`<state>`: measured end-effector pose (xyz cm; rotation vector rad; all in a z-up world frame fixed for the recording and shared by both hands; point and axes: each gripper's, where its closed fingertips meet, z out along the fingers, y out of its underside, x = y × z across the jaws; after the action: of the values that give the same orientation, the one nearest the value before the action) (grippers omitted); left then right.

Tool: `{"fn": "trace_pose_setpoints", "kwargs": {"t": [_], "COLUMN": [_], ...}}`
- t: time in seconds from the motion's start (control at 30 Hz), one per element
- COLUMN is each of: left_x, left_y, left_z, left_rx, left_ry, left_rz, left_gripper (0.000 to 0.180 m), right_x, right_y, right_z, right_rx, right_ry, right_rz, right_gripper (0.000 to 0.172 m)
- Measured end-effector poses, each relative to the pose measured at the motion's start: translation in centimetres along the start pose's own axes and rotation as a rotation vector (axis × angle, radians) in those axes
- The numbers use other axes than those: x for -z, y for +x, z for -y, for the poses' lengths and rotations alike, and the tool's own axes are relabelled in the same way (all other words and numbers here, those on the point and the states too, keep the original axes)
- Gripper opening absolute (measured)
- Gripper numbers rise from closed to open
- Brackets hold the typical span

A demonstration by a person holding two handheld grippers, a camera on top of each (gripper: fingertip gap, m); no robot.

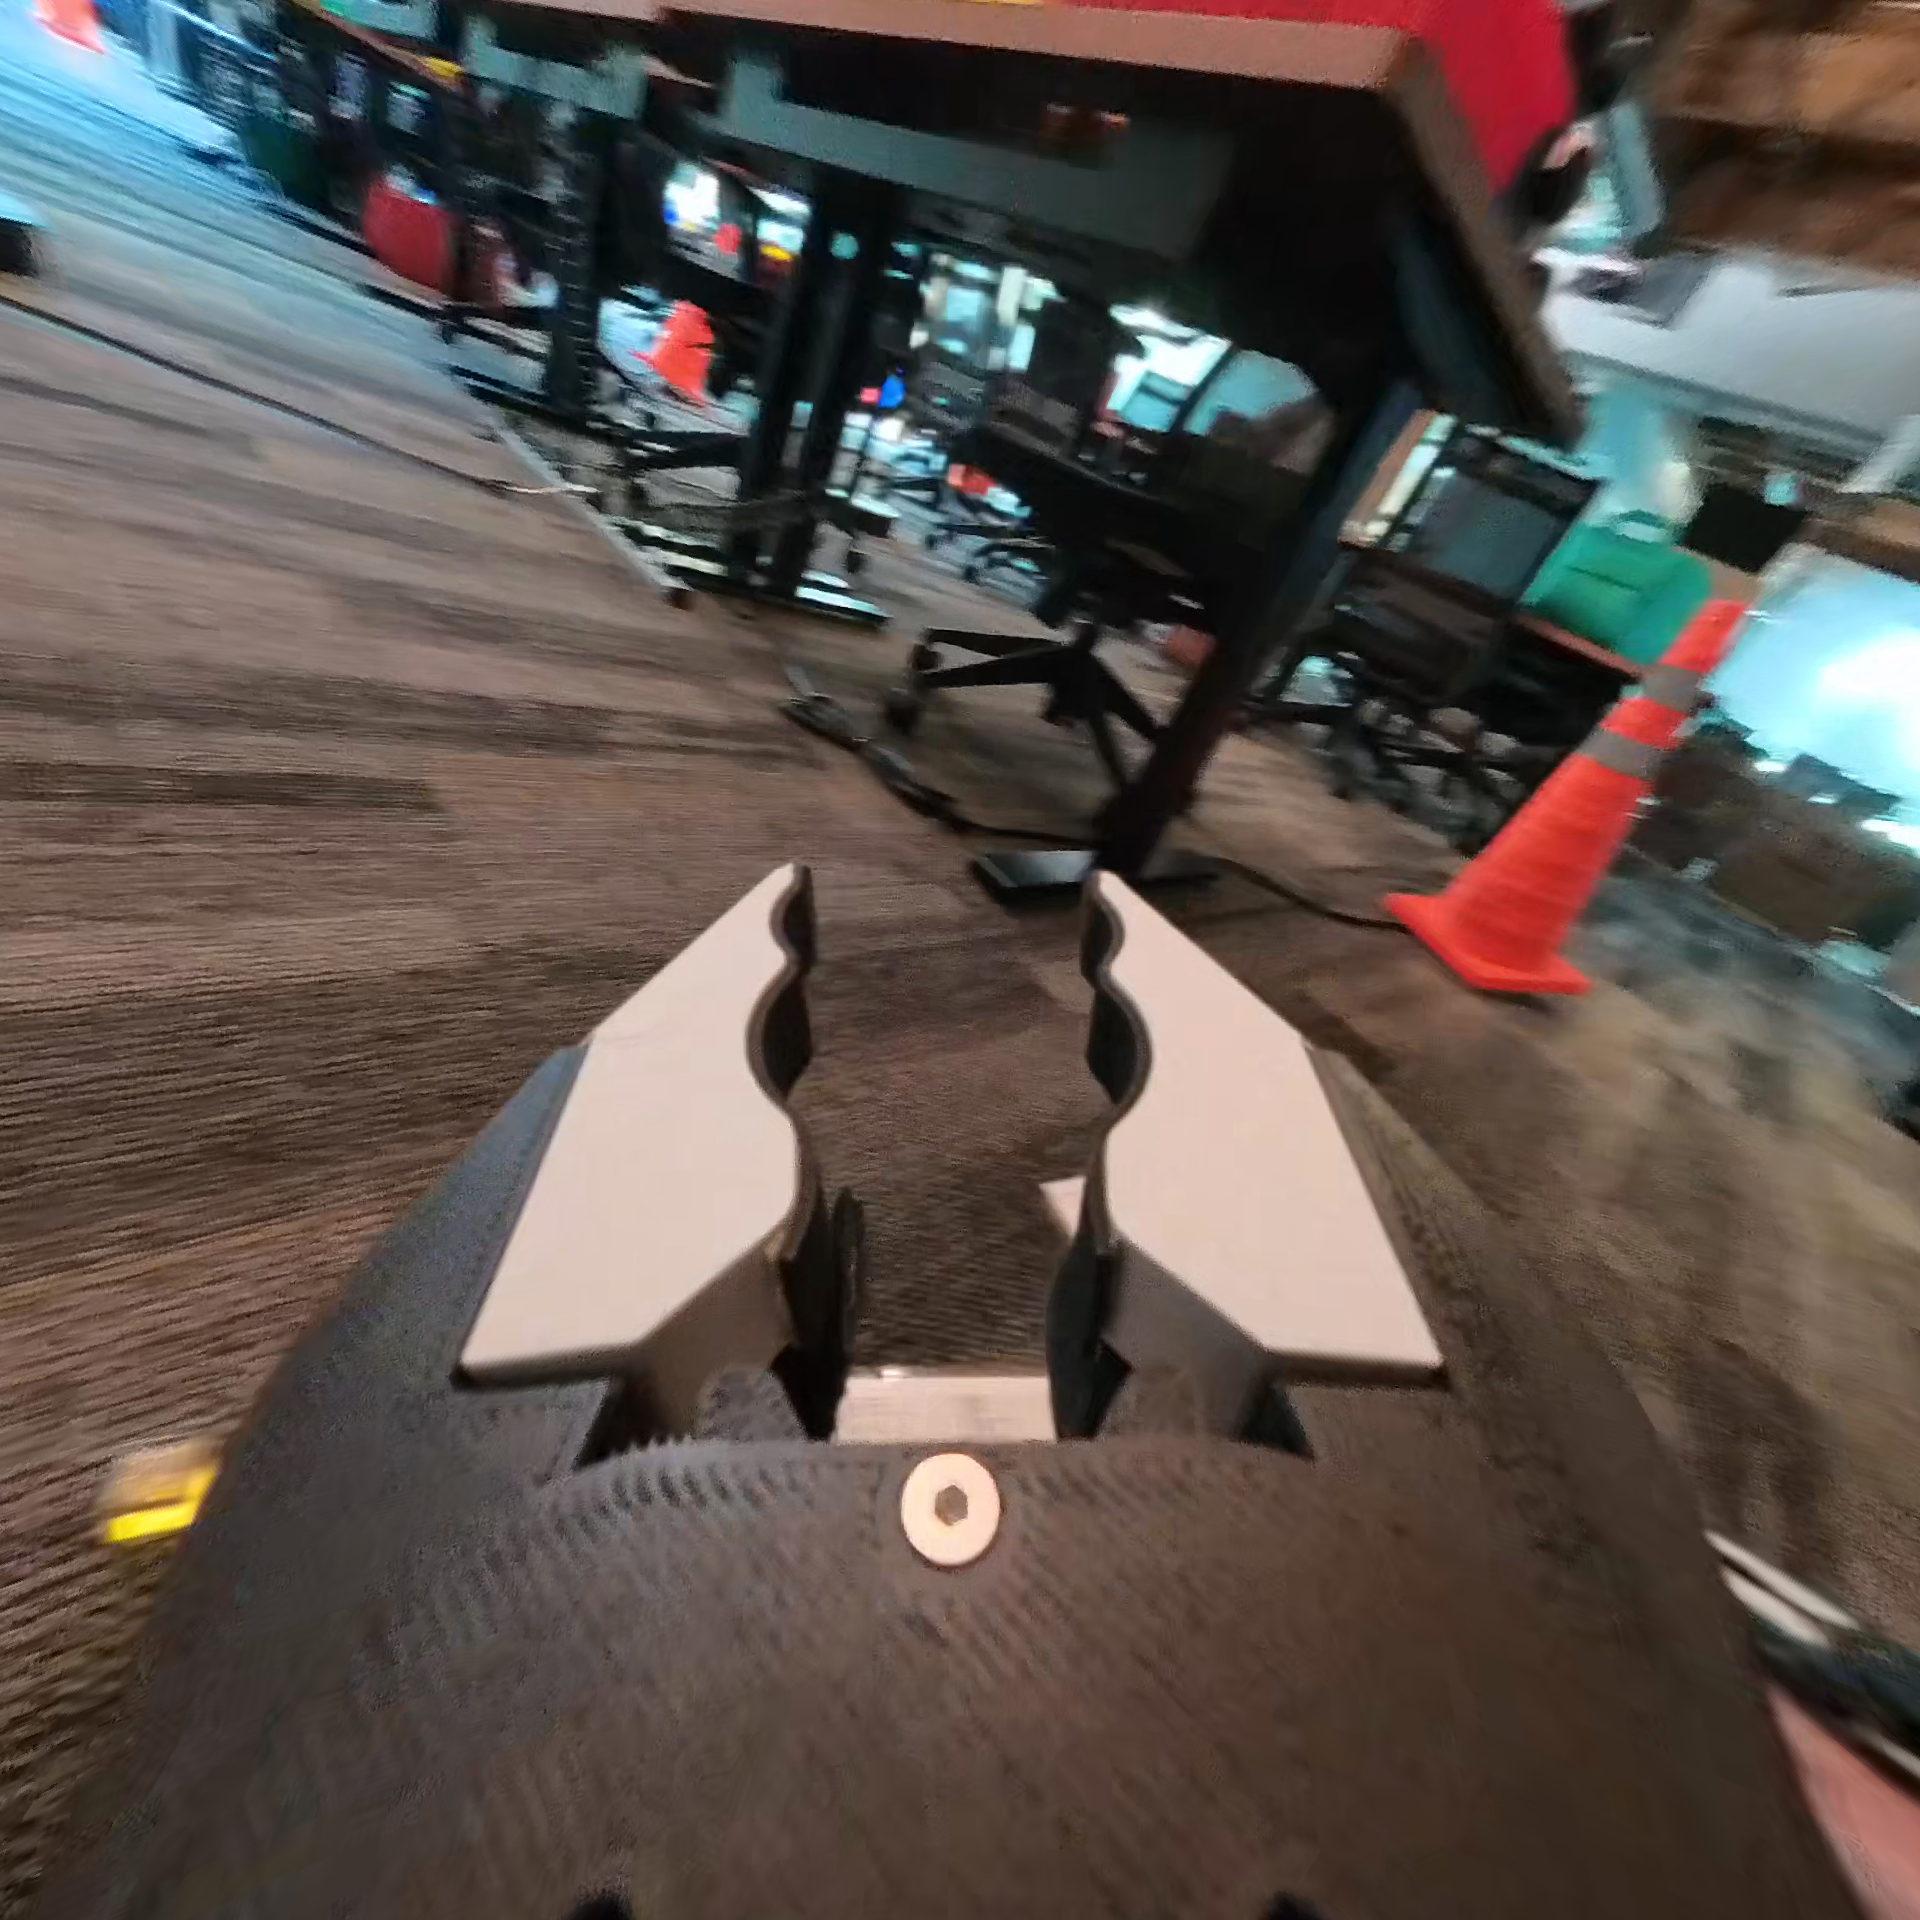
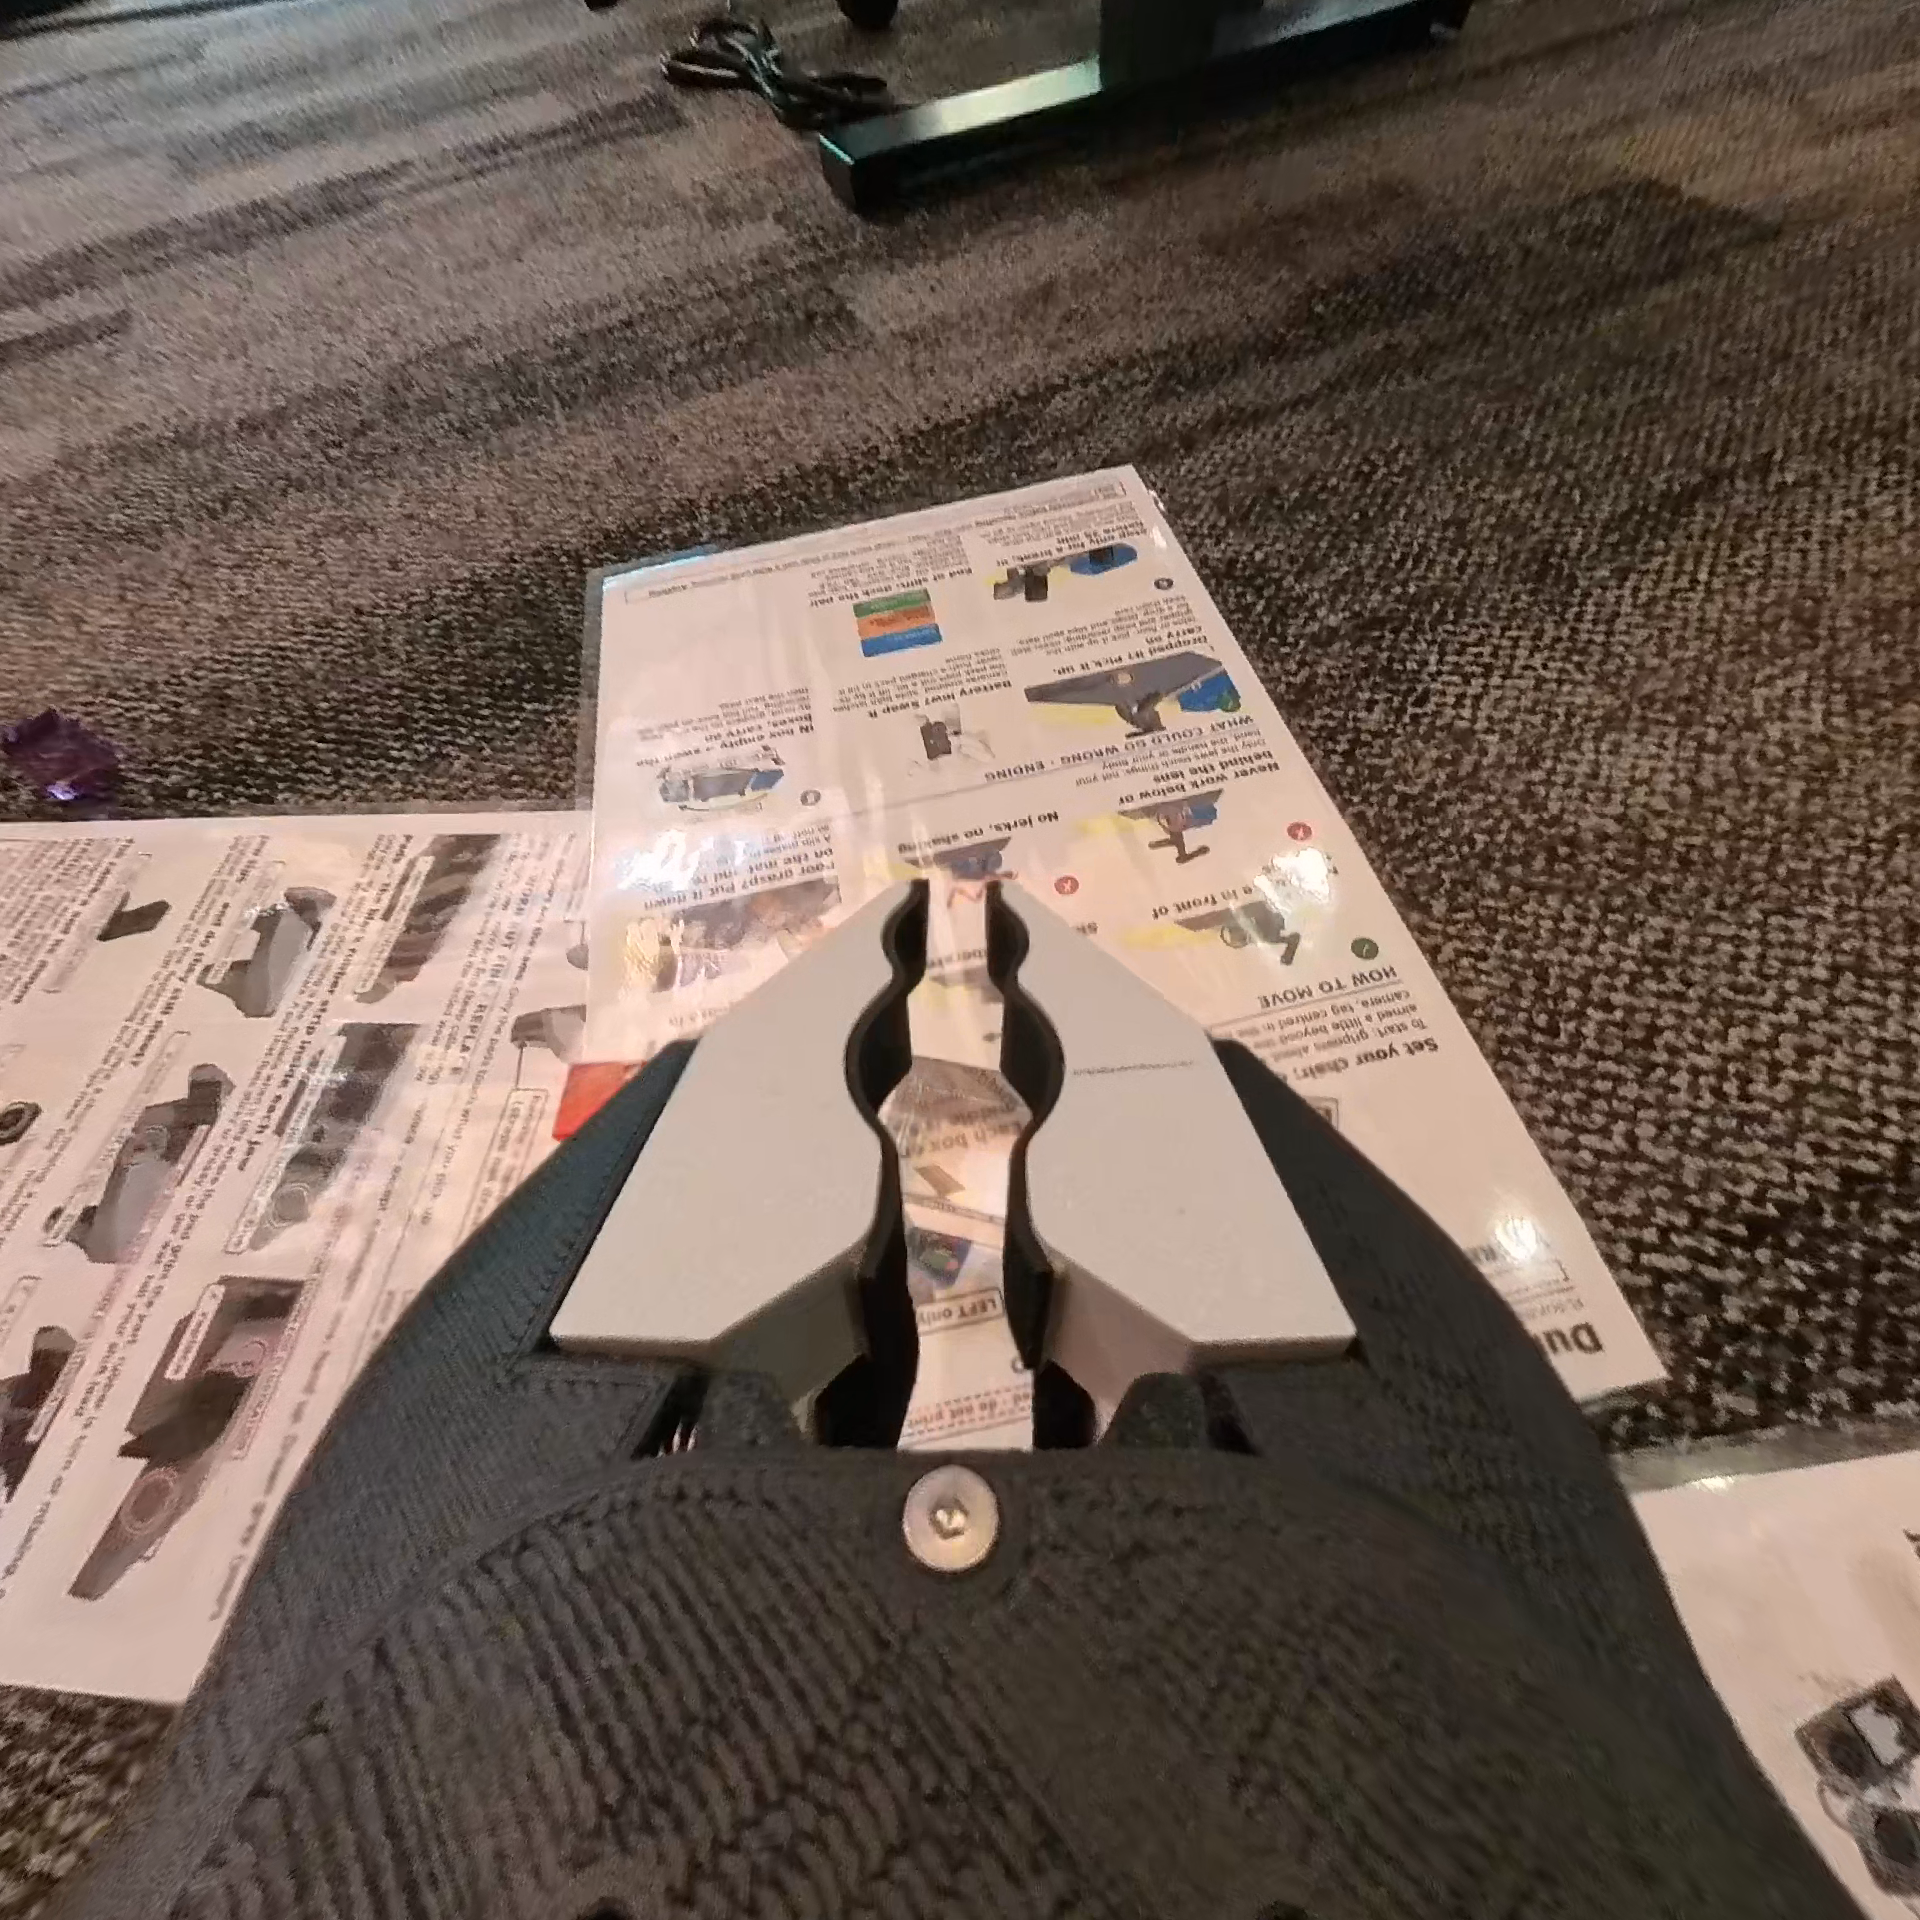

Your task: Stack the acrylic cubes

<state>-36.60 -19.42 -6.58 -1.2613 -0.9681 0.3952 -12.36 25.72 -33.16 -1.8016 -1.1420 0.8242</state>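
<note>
1. The left gripper (image 1: 945, 883) hangs over bare carpet (image 1: 312, 935), jaws wide apart with nothing between them.
2. Just ahead of its right fingertip stands a dark table leg (image 1: 1226, 707) on a flat foot; an orange cone (image 1: 1558, 831) stands farther right, and a chair base (image 1: 1039, 665) lies ahead beyond the leg.
3. To its left and front-left the carpet lies open.
4. The right gripper (image 2: 956, 894) hovers over a laminated sheet (image 2: 1195, 779), jaws parted by a narrow gap and gripping nothing.
5. A second sheet (image 2: 260, 1039) lies to its left, its edge under the first.
6. Ahead, past the sheet's far edge, carpet runs to a black table foot (image 2: 956, 135) and a cable (image 2: 769, 73).
</note>
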Motion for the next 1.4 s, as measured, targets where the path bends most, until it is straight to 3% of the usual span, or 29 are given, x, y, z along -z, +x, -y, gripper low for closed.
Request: {"fn": "trace_pose_setpoints", "kwargs": {"t": [0.1,0.17,0.3,0.4,0.5,0.7,0.87,1.0,1.1,1.23,1.4], "left_x": [-1.1,-1.5,-1.2,-0.7,-0.5,-1.0,-2.0,-2.5,-4.0,-6.5,-7.8], "left_y": [-9.0,-15.6,-23.6,-26.4,-28.3,-30.1,-30.6,-29.2,-25.3,-14.0,3.0], "left_z": [-2.8,-6.9,-16.4,-21.5,-24.6,-27.5,-28.5,-28.9,-27.7,-25.7,-24.3], "left_rx": [-0.106,-0.146,-0.1,-0.086,-0.076,-0.104,-0.197,-0.301,-0.361,-0.404,-0.429], "left_ry": [-0.094,-0.25,-0.547,-0.667,-0.72,-0.782,-0.82,-0.882,-0.823,-0.734,-0.725], "left_rz": [0.178,0.305,0.399,0.432,0.477,0.484,0.451,0.41,0.33,0.09,-0.271], "left_gripper": [0.054,0.063,0.063,0.061,0.061,0.048,0.037,0.027,0.027,0.026,0.027], "right_x": [0.0,0.1,0.3,0.5,0.7,0.8,0.5,0.1,-0.7,-2.1,-1.8], "right_y": [-0.1,0.1,0.8,1.4,1.6,1.9,2.9,1.4,-0.1,-1.0,0.6], "right_z": [0.2,0.3,0.4,0.3,0.3,-0.2,-3.5,-5.4,-7.4,-8.9,-9.8], "right_rx": [0.011,0.021,0.003,-0.011,-0.037,-0.05,-0.058,-0.113,-0.125,-0.156,-0.061], "right_ry": [0.001,0.0,0.0,-0.006,0.002,-0.032,-0.208,-0.266,-0.351,-0.395,-0.449], "right_rz": [0.007,0.0,-0.016,-0.024,-0.008,-0.002,0.007,0.107,0.144,0.087,-0.056], "right_gripper": [0.01,0.009,0.013,0.021,0.027,0.034,0.066,0.069,0.069,0.066,0.041]}}
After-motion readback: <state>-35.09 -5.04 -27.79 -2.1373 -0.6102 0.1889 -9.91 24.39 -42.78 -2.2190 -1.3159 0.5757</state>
